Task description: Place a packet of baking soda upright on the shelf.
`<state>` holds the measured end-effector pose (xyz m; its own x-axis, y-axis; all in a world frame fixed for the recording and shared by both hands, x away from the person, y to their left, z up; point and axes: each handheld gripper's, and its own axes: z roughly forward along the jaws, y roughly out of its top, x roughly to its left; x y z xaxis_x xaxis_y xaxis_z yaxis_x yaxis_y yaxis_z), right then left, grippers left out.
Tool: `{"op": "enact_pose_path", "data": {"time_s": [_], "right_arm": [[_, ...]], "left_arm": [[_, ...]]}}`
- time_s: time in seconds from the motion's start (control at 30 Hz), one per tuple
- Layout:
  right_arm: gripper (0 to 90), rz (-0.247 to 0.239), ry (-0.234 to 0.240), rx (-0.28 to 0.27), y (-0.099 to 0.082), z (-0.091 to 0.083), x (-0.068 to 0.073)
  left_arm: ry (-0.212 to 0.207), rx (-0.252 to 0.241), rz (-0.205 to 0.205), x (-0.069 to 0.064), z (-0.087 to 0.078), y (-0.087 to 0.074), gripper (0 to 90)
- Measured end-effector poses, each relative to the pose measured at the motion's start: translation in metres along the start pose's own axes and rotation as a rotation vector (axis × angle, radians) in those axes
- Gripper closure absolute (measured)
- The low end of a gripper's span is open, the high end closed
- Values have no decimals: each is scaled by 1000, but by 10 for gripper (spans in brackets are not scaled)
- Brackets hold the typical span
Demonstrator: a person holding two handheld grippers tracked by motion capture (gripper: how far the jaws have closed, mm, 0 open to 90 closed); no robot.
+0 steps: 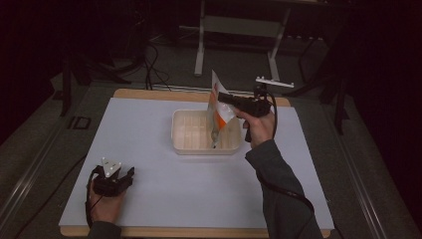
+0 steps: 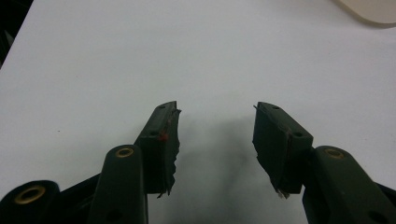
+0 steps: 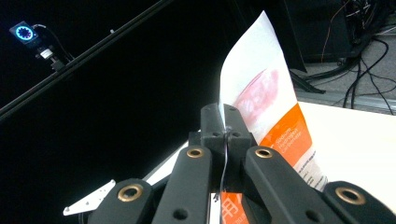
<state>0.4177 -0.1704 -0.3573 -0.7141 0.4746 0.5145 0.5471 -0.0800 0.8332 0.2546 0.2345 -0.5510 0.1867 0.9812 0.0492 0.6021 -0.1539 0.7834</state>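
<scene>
Taking the tray point(image 1: 206, 147) in the middle of the surface point(image 1: 164, 189) as the landmark: well to its left and nearer the person, close to the surface's front-left corner, the left hand-held gripper point(image 1: 130, 173) rests in the person's left hand point(image 1: 104, 204). In the left gripper view its jaws stand wide apart with nothing between them, only bare white surface under and ahead of them, and a corner of the tray point(image 2: 369, 9) far off at the top right. The whole stretch left of the tray, out to the surface's left edge, lies open, as does the wide strip between the tray and the front edge.

The tray is a shallow, cream, ribbed tub with rounded corners, sitting slightly behind the surface's centre.

Above the tray's right half hangs a packet point(image 1: 219, 107), white at the top and orange lower down, tilted, its lower tip down inside the tray. The right hand-held gripper point(image 1: 220, 96) is clamped on the packet's upper edge, jaws pressed together on the thin sheet. In the right gripper view the packet point(image 3: 261, 88) shows a pinkish picture and small white print on the orange band, too blurred to read.

Right of the tray, the surface runs clear to its right edge.
</scene>
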Motion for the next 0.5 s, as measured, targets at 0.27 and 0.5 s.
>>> {"op": "enact_pose_path", "data": {"time_s": [0.27, 0.5], "right_arm": [[900, 8, -14, -9, -2, 10, -4], [900, -1, -37, -20, -5, 14, -7]], "left_arm": [[-2, -2, -1, 0, 0, 0, 500], [-4, 1, -2, 0, 0, 0, 500]]}}
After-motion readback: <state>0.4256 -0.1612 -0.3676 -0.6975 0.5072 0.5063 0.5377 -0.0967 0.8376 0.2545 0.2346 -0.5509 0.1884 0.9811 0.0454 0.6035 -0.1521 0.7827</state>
